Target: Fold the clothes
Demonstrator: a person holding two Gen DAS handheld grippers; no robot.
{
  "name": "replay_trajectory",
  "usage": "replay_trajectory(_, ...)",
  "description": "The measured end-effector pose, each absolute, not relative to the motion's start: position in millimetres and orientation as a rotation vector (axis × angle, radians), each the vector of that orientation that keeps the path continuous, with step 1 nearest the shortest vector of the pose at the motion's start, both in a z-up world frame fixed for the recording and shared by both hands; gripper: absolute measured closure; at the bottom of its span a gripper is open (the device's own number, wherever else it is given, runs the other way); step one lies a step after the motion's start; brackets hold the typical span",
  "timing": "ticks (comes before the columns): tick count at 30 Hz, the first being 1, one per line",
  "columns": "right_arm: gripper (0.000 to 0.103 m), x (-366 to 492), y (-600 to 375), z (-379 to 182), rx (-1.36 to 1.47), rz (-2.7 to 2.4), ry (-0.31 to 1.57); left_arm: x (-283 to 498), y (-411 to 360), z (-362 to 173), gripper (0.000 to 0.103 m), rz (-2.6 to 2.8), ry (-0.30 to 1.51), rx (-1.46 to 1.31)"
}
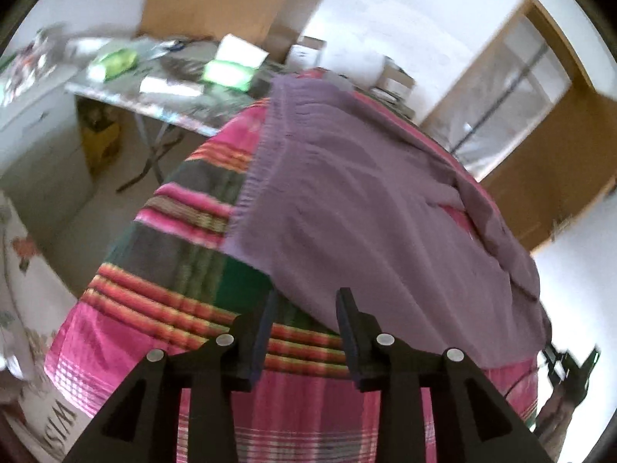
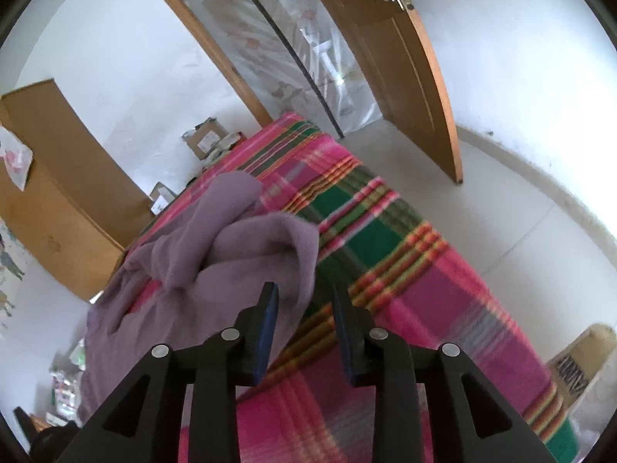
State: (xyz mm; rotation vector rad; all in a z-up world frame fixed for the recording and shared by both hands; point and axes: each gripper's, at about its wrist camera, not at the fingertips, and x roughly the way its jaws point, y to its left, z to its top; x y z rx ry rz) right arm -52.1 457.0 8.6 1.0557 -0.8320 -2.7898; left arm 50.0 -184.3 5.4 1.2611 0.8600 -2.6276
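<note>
White walls, a wooden door [image 2: 408,77] and a cluttered folding table [image 1: 154,88] are framing a bed covered by a pink and green plaid blanket [image 2: 443,293], and the purple garment [image 1: 366,200] is lying across that blanket. From the left wrist view it is spreading fairly flat, with a ribbed hem running along its left edge; from the right wrist view its far side is bunching up into a rumpled, partly turned-over heap. The left gripper [image 1: 306,301] is hovering just at the near edge of the cloth with its jaws standing apart and nothing between them. The right gripper [image 2: 304,297] is hanging over the bunched side, jaws likewise apart and gripping nothing, with an edge of the cloth lying just ahead of the left finger. Both pictures are blurring, so the tools are probably moving. Judging by this, the garment is lying only partly arranged: the scene would suit cloth being smoothed out for folding as well as cloth just released after a fold was laid over. Any further work is calling for each tool to be closing on a clear edge or corner of the cloth alone, without catching the blanket underneath.
</note>
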Motion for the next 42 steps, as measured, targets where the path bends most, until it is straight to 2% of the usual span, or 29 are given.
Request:
replay_trajectory(9, 0.071, -18.3, 418.7, 6.3, 1.033, -2.617, -0.830, 55.8, -212.4, -11.4, 0.065, -2.522, 1.130, 1.199)
replay_trajectory(18, 0.069, -10.6, 349.9, -0.2, 1.062, -2.474, -0.649, 42.1, -214.8, -19.8, 0.063, -2.516, 1.273, 1.201)
replay_trajectory(20, 0.062, -9.3, 330.3, -2.2, 1.068, -2.441, -0.597, 39.3, -215.5, -20.7, 0.063, -2.501, 1.312, 1.193)
replay_trajectory(23, 0.062, -9.0, 305.5, -10.3, 1.082, -2.393, -0.560, 35.9, -220.8, -24.6, 0.063, -2.466, 1.412, 1.176)
replay_trajectory(24, 0.062, -9.3, 297.8, -13.3, 1.088, -2.380, -0.549, 35.7, -221.6, -24.5, 0.064, -2.466, 1.413, 1.173)
replay_trajectory(26, 0.062, -10.6, 283.9, -19.3, 1.102, -2.360, -0.531, 36.4, -221.7, -24.6, 0.076, -2.474, 1.389, 1.167)
replay_trajectory(27, 0.061, -12.2, 277.0, -22.1, 1.107, -2.352, -0.516, 37.0, -221.6, -24.5, 0.086, -2.478, 1.375, 1.162)
replay_trajectory(30, 0.061, -17.7, 258.9, -30.1, 1.132, -2.326, -0.501, 41.4, -224.8, -23.2, 0.096, -2.483, 1.383, 1.116)
replay_trajectory(34, 0.061, -15.8, 238.1, -32.3, 1.134, -2.311, -0.428, 49.3, -228.3, -15.3, 0.099, -2.506, 1.421, 1.036)
replay_trajectory(42, 0.058, 15.1, 177.5, -12.9, 0.951, -2.323, 0.131, 49.4, -231.7, -5.1, 0.099, -2.513, 1.466, 1.000)
